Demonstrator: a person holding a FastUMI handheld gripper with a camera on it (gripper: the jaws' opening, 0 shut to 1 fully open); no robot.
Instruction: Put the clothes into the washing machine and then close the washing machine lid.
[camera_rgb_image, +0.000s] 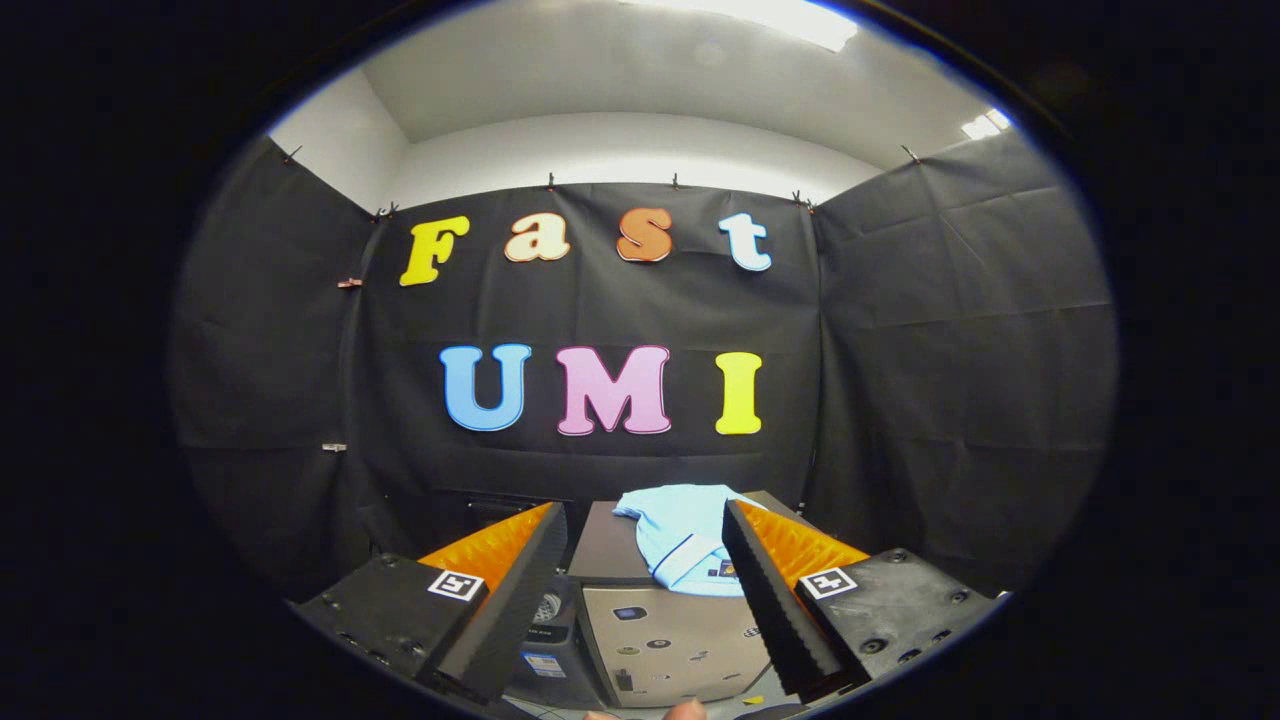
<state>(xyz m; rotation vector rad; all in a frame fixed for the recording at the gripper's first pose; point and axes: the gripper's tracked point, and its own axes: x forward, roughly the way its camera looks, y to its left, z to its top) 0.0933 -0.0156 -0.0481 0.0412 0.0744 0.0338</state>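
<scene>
The gripper (645, 590) is hovering with its jaws spread wide, gripping nothing, lined up for a grab. Between and beyond the fingers, the shirt (680, 535) is lying draped over the washer (610, 545), hanging down its front, not yet inside.

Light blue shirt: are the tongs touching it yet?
Apart. In the gripper view the tongs are open, and the light blue shirt lies beyond them on top of the washing machine.

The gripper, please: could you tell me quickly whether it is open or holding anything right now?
Gripper: open, holding nothing; the light blue garment lies beyond its fingers on the washing machine.
</scene>
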